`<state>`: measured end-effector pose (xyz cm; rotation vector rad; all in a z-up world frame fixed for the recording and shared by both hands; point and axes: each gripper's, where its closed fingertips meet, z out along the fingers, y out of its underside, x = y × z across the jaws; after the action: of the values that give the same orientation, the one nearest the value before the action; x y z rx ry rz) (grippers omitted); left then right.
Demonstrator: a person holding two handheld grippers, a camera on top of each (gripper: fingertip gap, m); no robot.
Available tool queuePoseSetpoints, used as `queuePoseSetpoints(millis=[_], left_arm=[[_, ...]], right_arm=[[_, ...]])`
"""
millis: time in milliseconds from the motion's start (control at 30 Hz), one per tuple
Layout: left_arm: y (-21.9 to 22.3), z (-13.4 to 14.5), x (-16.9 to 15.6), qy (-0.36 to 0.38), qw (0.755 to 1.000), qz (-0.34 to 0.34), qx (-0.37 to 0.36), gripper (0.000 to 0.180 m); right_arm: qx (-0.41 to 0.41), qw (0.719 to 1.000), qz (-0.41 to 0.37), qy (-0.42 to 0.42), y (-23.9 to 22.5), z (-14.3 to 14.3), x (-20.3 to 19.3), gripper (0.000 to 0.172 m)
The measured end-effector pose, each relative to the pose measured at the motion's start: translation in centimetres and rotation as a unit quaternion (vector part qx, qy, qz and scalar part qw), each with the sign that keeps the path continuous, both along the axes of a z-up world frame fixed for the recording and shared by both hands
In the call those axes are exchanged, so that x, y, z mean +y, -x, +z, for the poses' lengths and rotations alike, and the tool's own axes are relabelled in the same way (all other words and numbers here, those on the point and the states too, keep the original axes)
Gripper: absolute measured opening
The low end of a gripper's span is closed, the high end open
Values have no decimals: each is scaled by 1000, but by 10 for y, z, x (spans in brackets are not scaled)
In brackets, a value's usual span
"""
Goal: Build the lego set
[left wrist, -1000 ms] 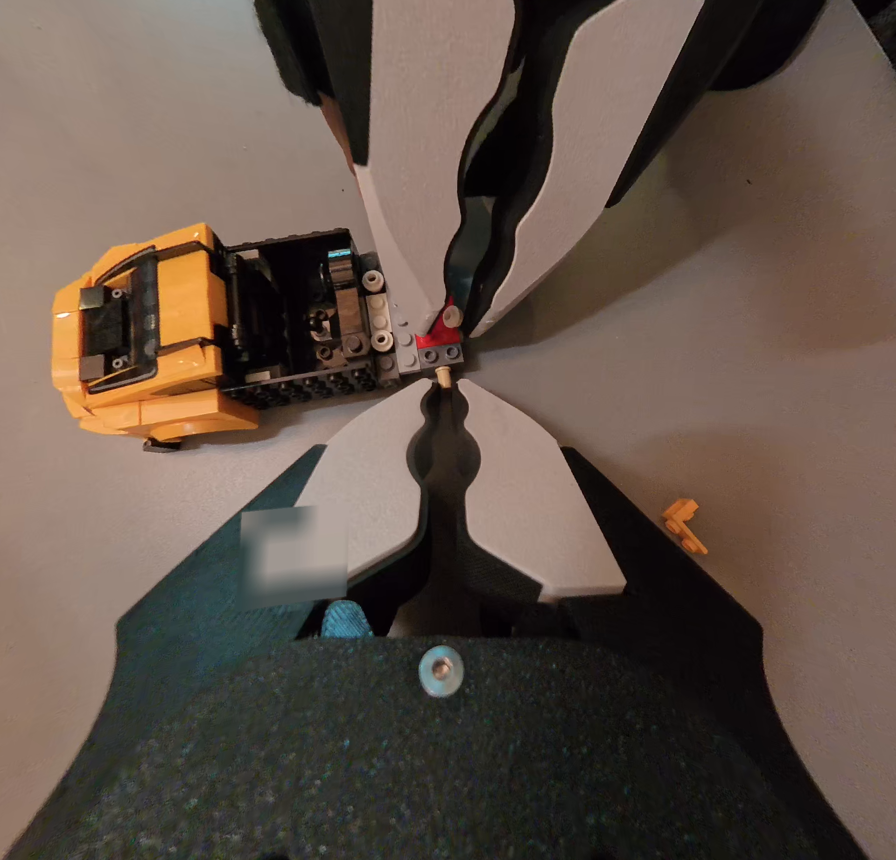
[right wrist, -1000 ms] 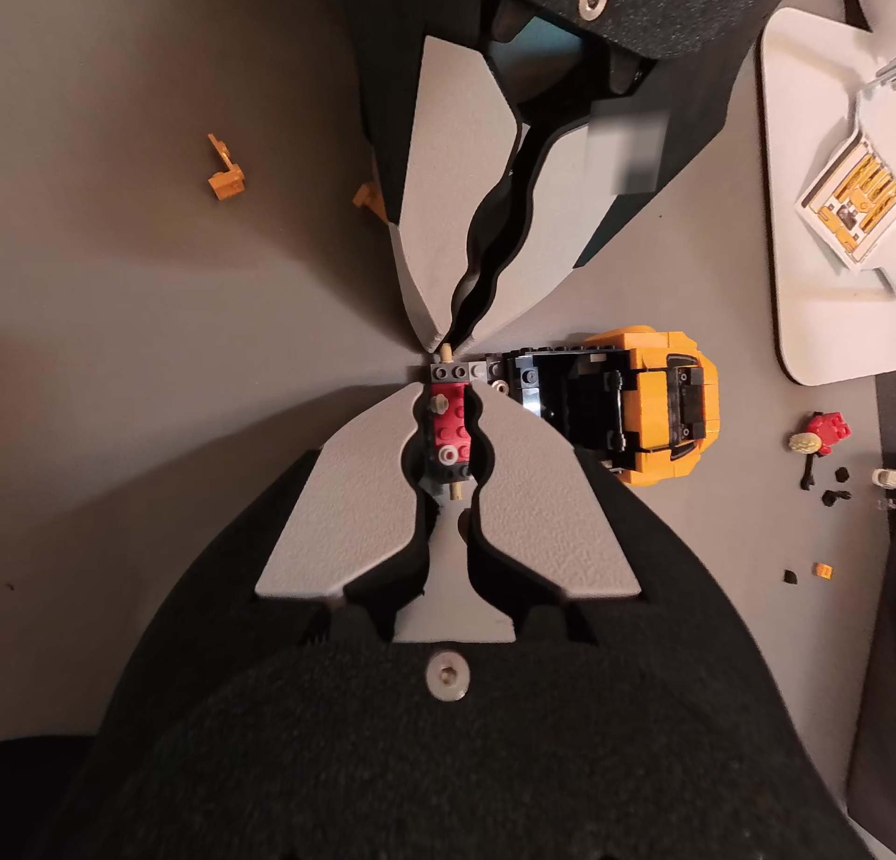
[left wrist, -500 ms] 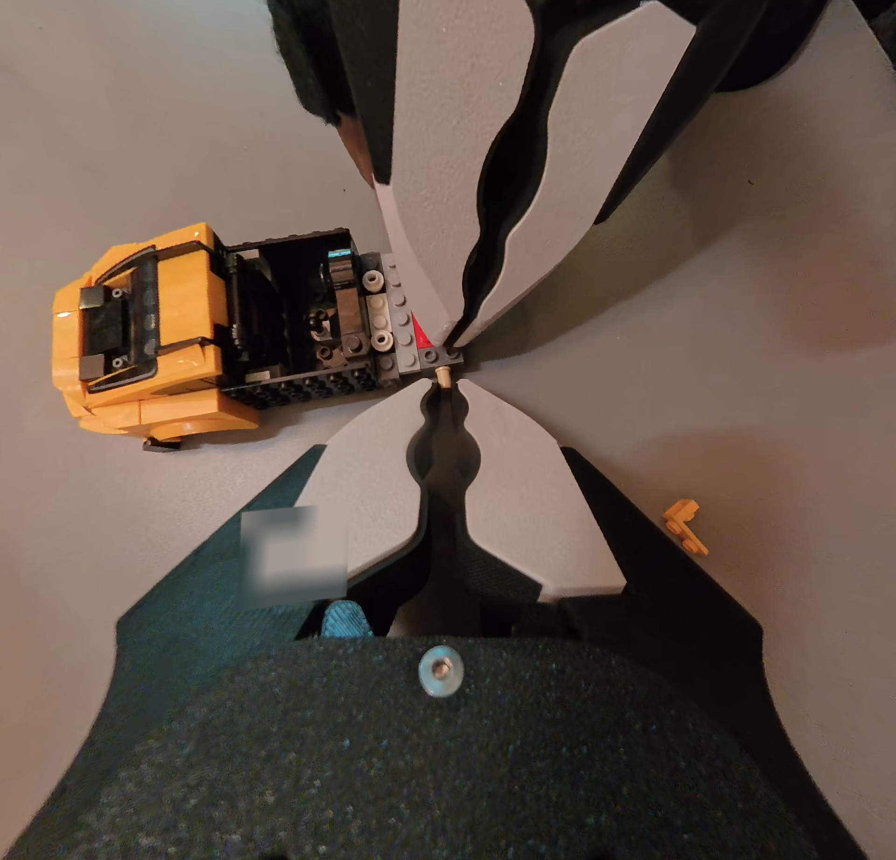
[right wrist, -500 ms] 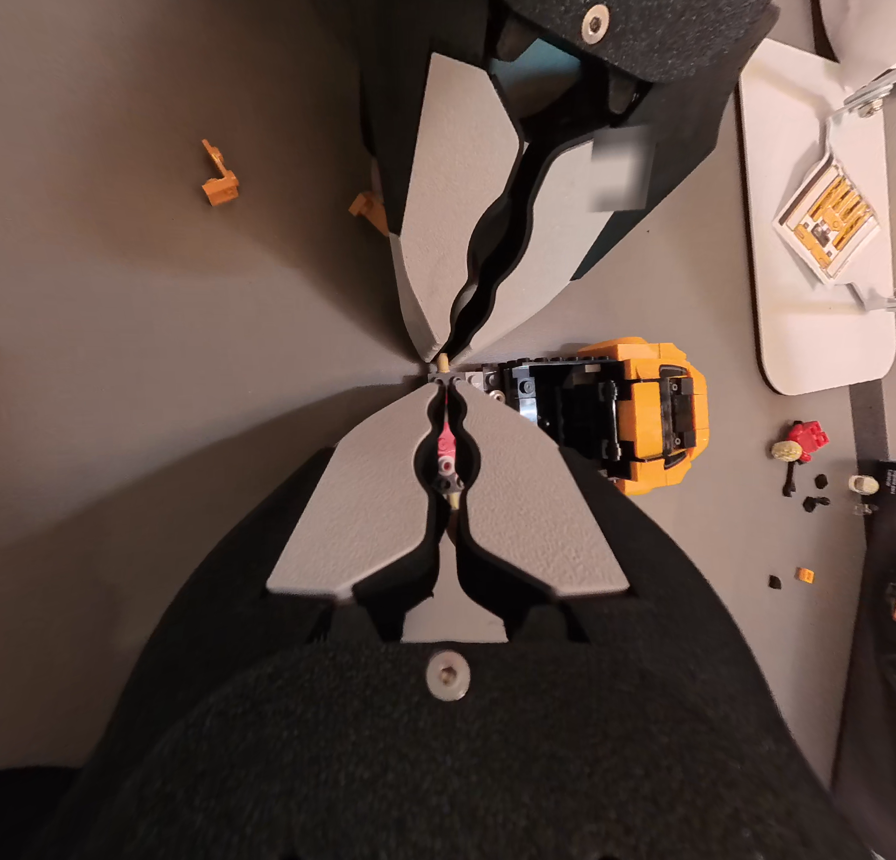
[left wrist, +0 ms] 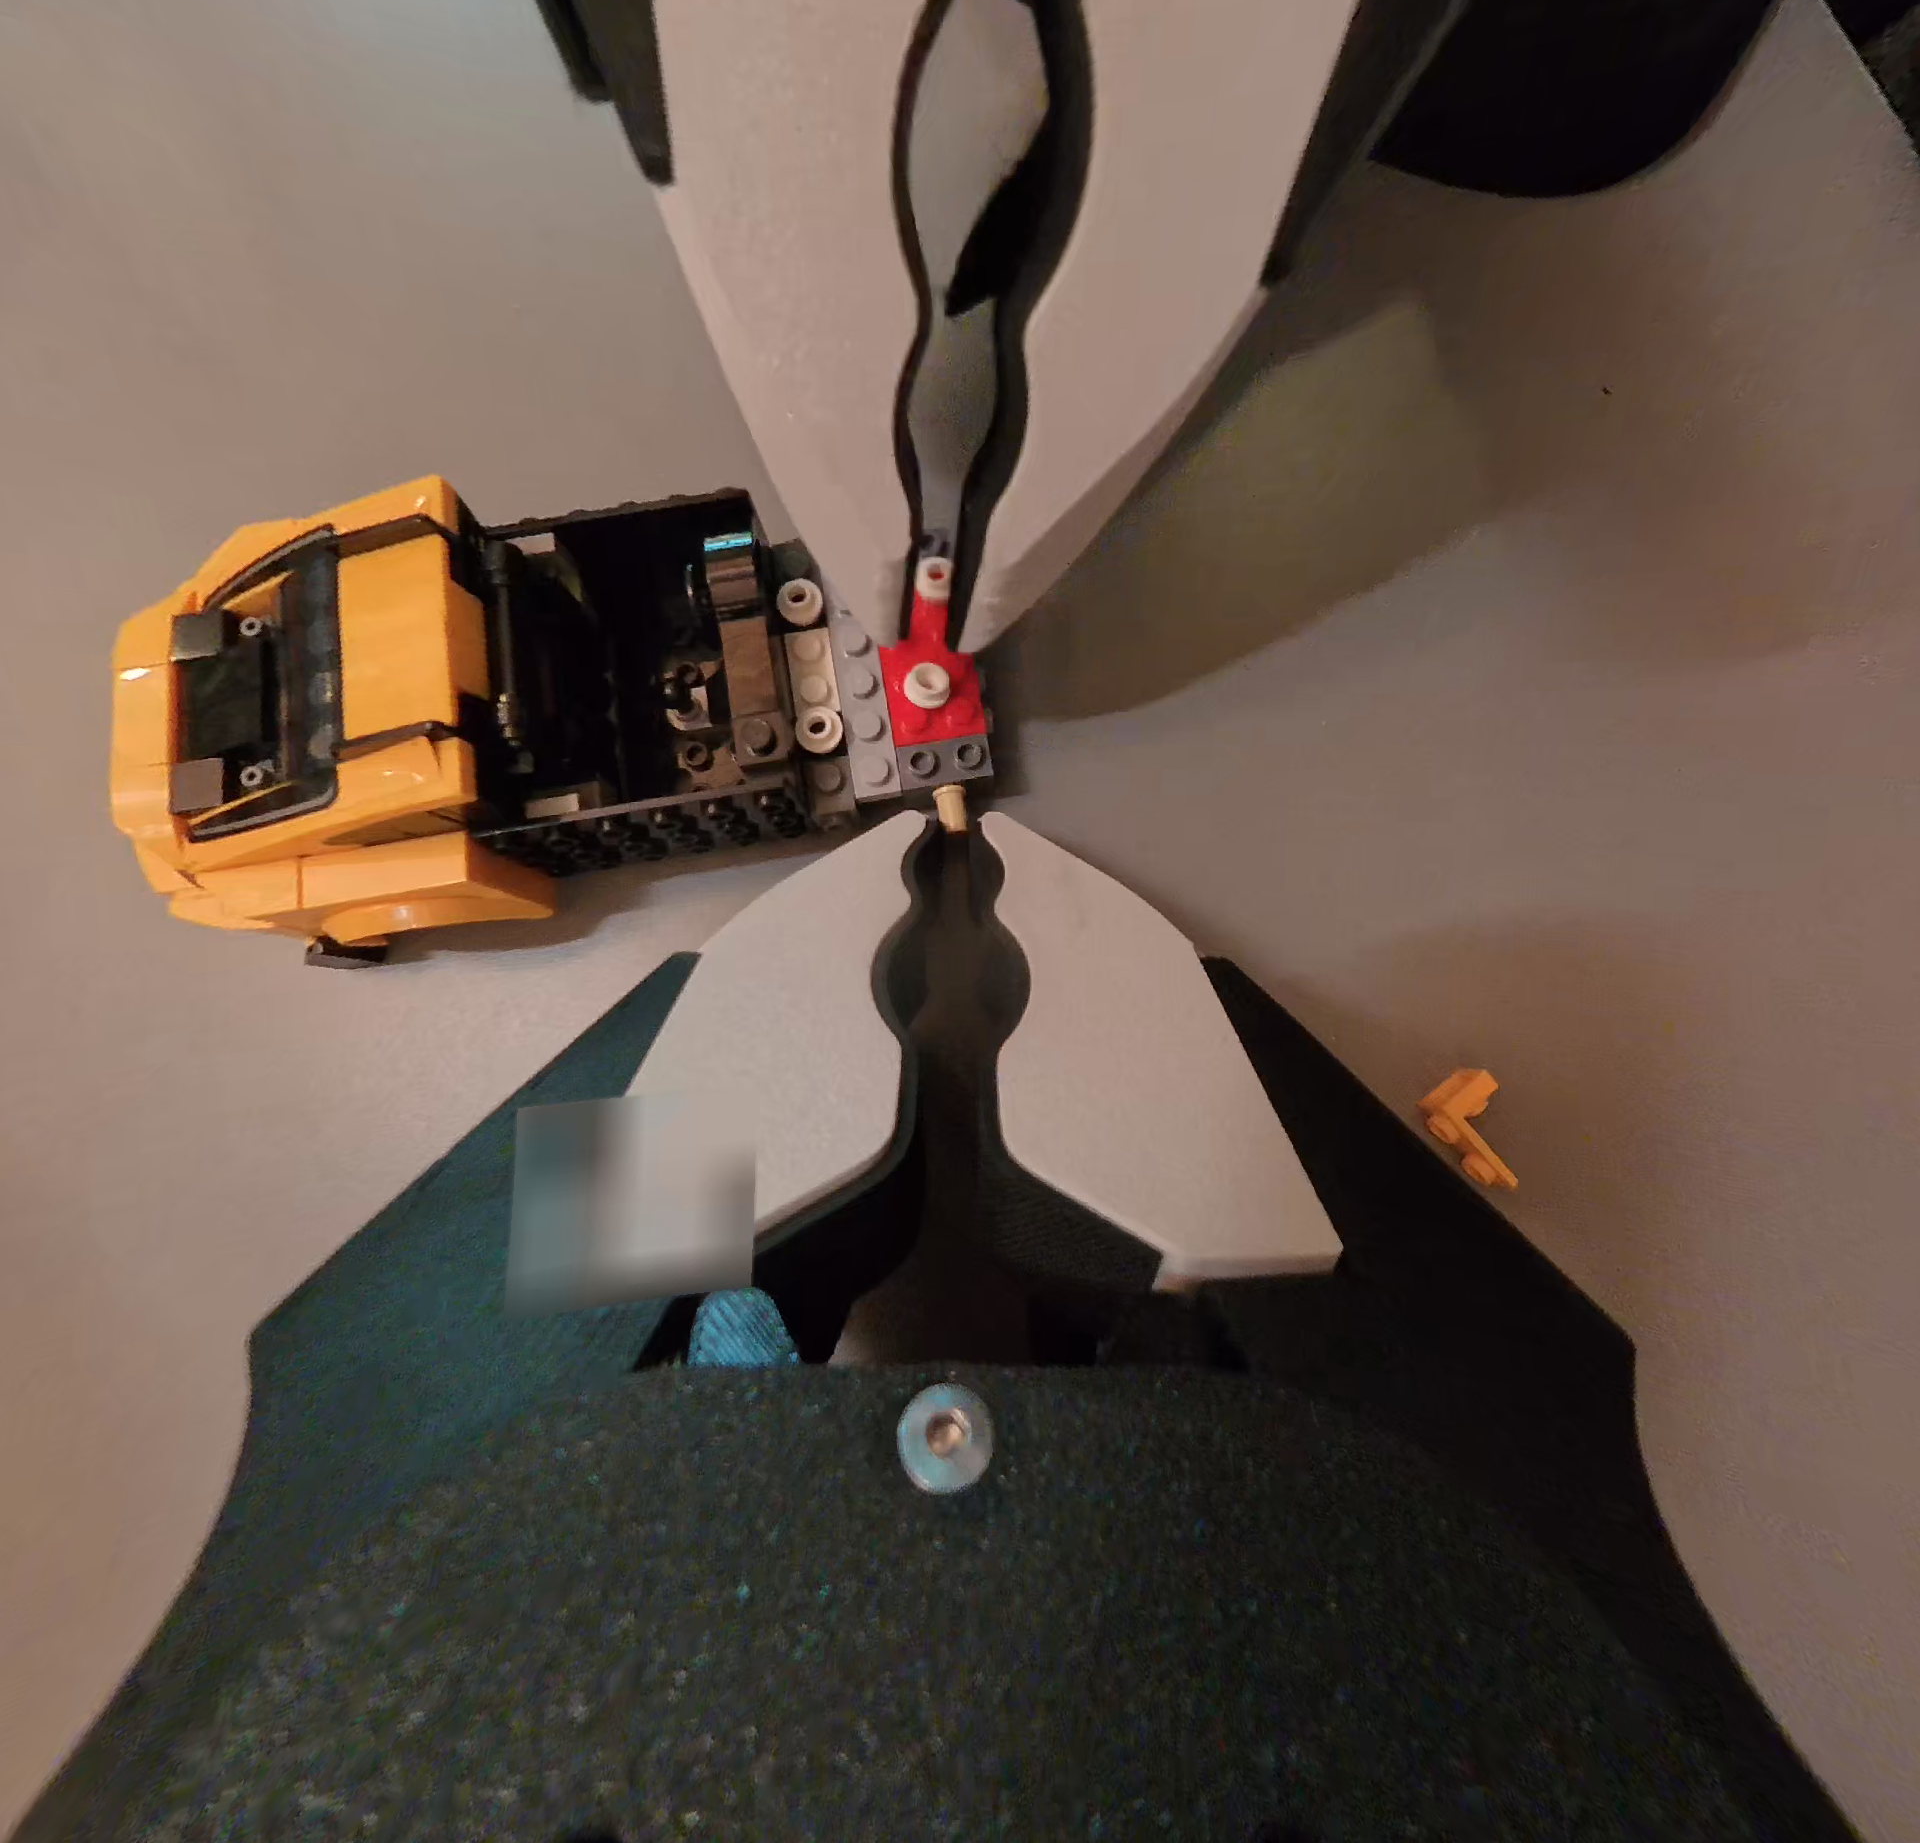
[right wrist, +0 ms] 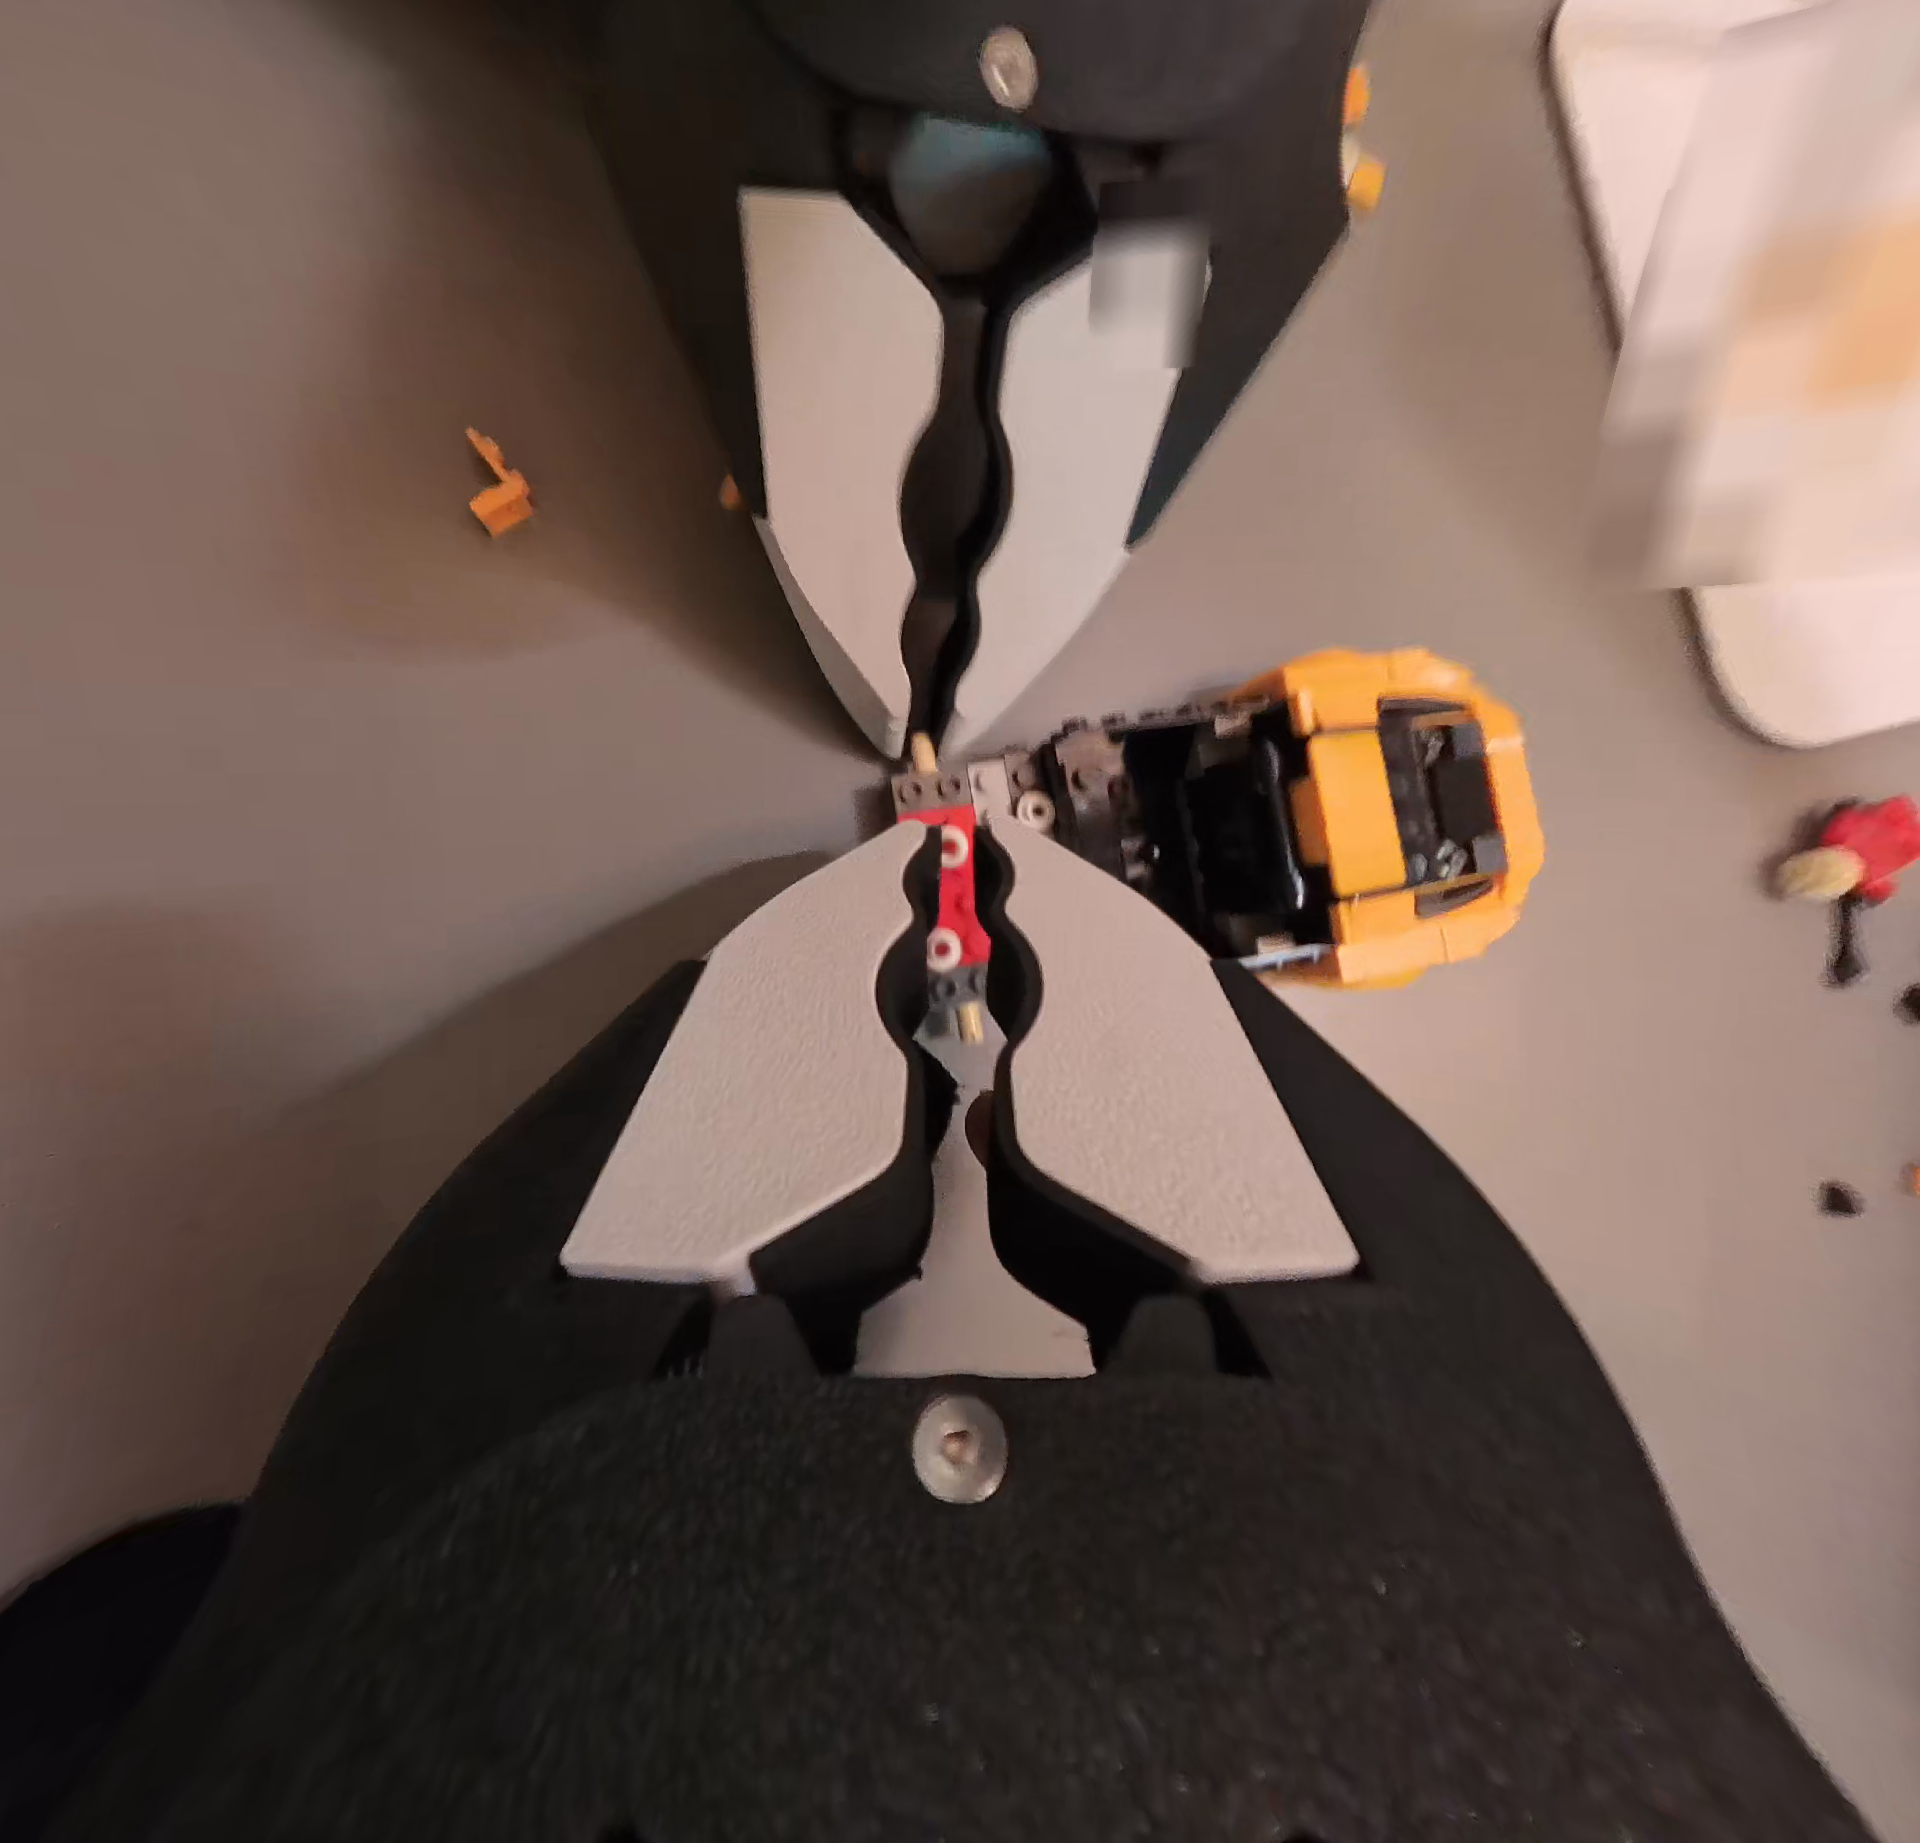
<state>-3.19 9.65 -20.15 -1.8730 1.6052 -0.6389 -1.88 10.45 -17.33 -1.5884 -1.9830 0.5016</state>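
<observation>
An orange and black brick car (left wrist: 343,713) lies on the grey table (left wrist: 1558,754). A red plate (left wrist: 935,702) with white round studs tops its bare rear end. A tan pin (left wrist: 949,806) sticks out of the dark grey brick there. My left gripper (left wrist: 951,827) is shut on that pin; it also shows in the right wrist view (right wrist: 925,744). My right gripper (right wrist: 956,832) comes from the opposite side. Its fingers stand a little apart over the red plate (right wrist: 956,889) and do not grip it. It also shows in the left wrist view (left wrist: 940,609).
A small orange bracket piece (left wrist: 1465,1123) lies on the table beside my left gripper, also in the right wrist view (right wrist: 499,489). A white tray (right wrist: 1818,671) stands beyond the car (right wrist: 1382,827). A red figure part (right wrist: 1870,843) and small dark bits (right wrist: 1839,1196) lie near it. My two grippers' fingertips are within a few centimetres of each other. About 9 cm separates my left fingertips from the small orange bracket piece (left wrist: 1465,1123). It is also in sight in the right wrist view (right wrist: 505,468).
My right fingers stood wider about the red plate, closed to a slit above it, and have parted slightly. The right gripper swung round to face the left. The left kept its hold on the pin.
</observation>
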Motion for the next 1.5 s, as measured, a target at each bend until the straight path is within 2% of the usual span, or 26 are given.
queuePoseSetpoints(millis=[133,500,600,667,767,867,1000,1100,1500], left_arm=[[0,0,0,0,1000,0,0,4],[1,1,-2,3,1000,-4,-2,4],[5,6,-4,11,1000,-9,-17,12],[3,26,-3,30,997,-4,-76,11],[-4,66,-9,79,977,-12,-197,10],[-7,106,-17,144,935,-32,-322,11],[-8,138,-22,193,890,-46,-410,11],[-14,151,-27,210,873,-56,-437,11],[-24,161,-43,240,855,-87,-451,7]], right_arm=[[-26,999,-4,23,-4,-9,0,6],[-30,998,-9,54,1,-14,-1,6],[15,999,-5,31,5,-3,-1,6],[84,996,-4,-17,11,15,2,6],[207,977,6,-52,17,49,-7,6],[307,950,9,-48,14,81,-16,6],[375,925,13,-57,4,110,-25,6],[394,916,19,-77,-1,122,-32,6],[403,906,38,-122,-2,134,-46,6]])
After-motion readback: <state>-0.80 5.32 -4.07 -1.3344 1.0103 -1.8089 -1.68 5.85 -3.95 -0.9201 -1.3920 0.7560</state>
